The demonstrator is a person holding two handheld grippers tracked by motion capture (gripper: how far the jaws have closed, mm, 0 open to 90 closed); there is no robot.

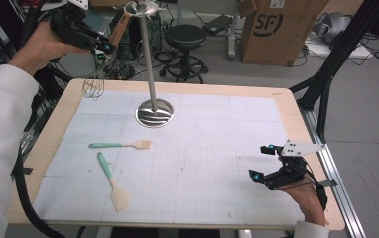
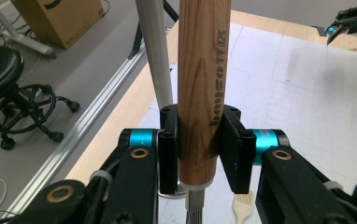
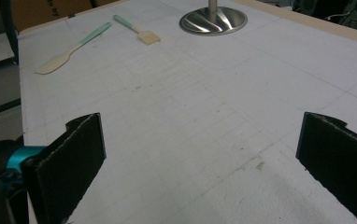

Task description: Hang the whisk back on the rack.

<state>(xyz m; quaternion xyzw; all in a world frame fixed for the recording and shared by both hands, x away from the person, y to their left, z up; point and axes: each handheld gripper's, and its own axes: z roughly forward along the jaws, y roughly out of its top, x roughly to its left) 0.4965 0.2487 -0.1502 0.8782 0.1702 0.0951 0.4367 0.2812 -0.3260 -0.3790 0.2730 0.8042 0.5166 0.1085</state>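
A whisk with a wooden handle [image 1: 120, 26] [image 2: 200, 84] hangs tilted above the table's far left corner, its wire head [image 1: 93, 88] pointing down. My left gripper [image 1: 105, 47] [image 2: 200, 149] is shut on the lower part of the handle, just left of the steel stand's pole [image 1: 148, 54] [image 2: 155, 60] and near the stand's hooked top [image 1: 145, 6]. My right gripper [image 1: 260, 162] [image 3: 200, 158] rests low at the front right of the table, open, with only bare mat between its jaws.
The stand's round steel base [image 1: 154, 113] [image 3: 213, 19] sits at the mat's far middle. A green-handled pastry brush [image 1: 123, 145] [image 3: 137, 30] and a green-handled spatula [image 1: 112, 181] [image 3: 71, 49] lie at the left front. Behind the table are a stool [image 1: 185, 37] and a cardboard box [image 1: 277, 27].
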